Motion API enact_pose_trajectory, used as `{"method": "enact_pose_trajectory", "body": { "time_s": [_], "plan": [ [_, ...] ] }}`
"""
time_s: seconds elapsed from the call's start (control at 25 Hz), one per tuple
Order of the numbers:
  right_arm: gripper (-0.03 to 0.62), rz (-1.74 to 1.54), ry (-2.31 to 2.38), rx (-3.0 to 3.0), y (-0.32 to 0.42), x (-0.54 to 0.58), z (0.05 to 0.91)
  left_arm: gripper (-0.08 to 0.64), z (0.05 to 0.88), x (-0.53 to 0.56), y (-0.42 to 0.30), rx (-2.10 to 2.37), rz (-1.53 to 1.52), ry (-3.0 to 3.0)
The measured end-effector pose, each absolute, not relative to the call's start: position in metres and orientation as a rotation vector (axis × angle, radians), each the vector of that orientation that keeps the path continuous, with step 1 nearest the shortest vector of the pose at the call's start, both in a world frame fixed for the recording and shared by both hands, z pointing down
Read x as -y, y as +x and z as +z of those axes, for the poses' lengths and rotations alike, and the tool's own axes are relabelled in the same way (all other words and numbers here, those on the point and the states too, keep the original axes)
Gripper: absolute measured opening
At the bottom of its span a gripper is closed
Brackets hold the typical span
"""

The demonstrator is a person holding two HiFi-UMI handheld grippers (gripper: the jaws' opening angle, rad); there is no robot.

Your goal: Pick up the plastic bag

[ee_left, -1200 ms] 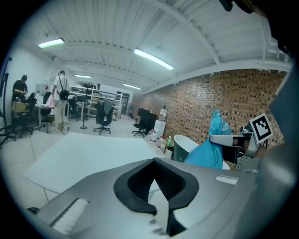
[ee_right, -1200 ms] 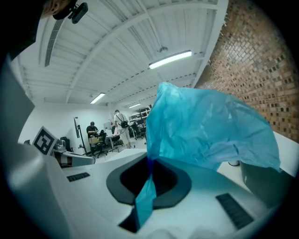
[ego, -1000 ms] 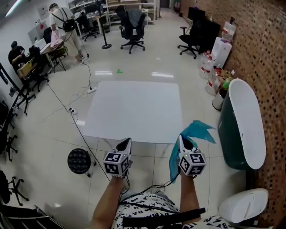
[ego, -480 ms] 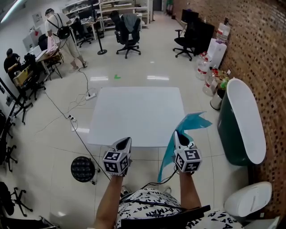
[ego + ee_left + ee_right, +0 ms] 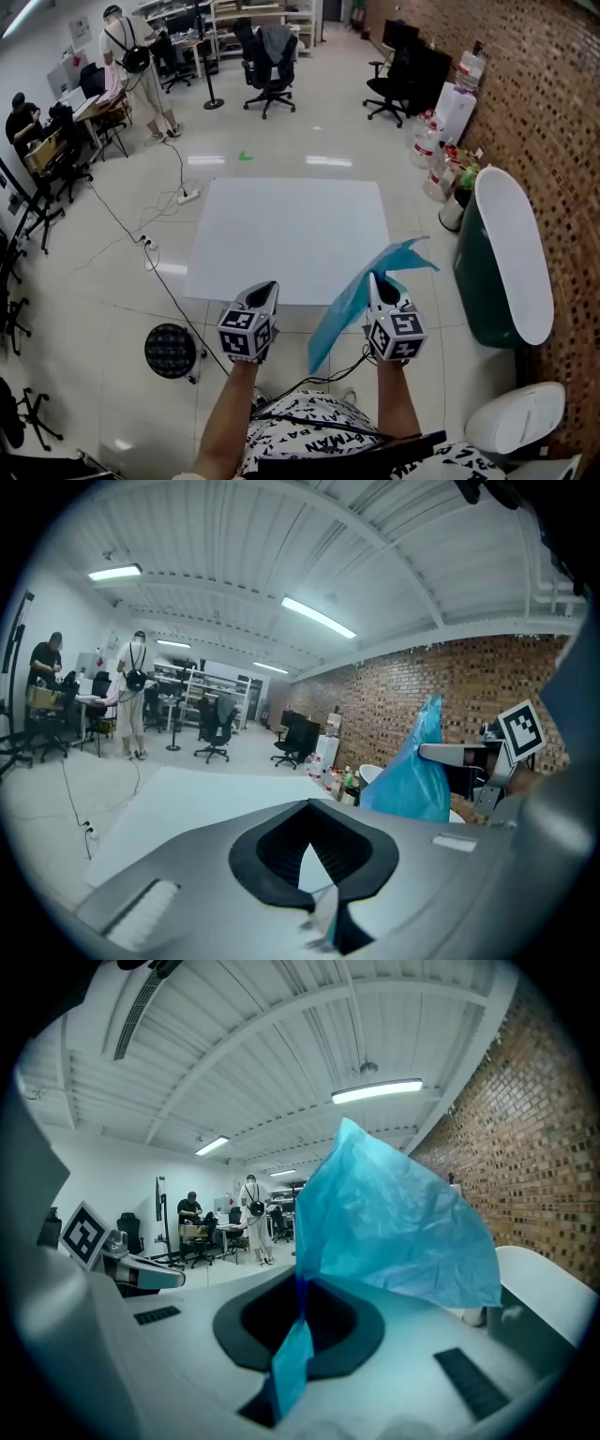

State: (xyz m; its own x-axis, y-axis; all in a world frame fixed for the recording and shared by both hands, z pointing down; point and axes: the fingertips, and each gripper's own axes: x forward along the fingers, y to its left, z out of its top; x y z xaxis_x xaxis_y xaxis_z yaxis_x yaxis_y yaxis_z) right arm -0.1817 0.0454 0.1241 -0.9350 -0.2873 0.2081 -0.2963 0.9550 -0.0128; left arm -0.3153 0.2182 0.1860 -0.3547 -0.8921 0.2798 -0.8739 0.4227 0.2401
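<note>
Hanging from the right gripper, whose jaws are pinched tight on it, the blue bag trails in the air just off the bench's near right corner. Left gripper hovers beside it — jaws together, holding nothing.

The only legible print was on the person's black-and-white shirt in the head view: the letters "ATMAN", with other fragments of lettering around them. Nothing else could be read.
</note>
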Motion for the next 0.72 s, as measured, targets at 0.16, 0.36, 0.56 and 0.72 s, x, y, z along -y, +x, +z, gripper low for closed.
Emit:
{"method": "enact_pose_trajectory", "body": {
  "time_s": [0.16,0.36,0.56,0.72],
  "plan": [
    [0.009,0.064,0.43,2.9,-0.177,-0.055,0.126,0.0,0.188,-0.224,-0.311,2.317,-0.074,1.51],
    [0.009,0.078,0.42,2.915,-0.17,-0.055,0.123,0.0,0.186,-0.224,-0.305,2.32,-0.097,1.507],
    [0.009,0.125,0.431,2.938,-0.159,-0.041,0.116,0.0,0.186,-0.222,-0.299,2.326,-0.095,1.496],
    [0.009,0.205,0.464,2.969,-0.144,-0.012,0.106,0.0,0.188,-0.219,-0.292,2.324,-0.078,1.489]
  ]
}}
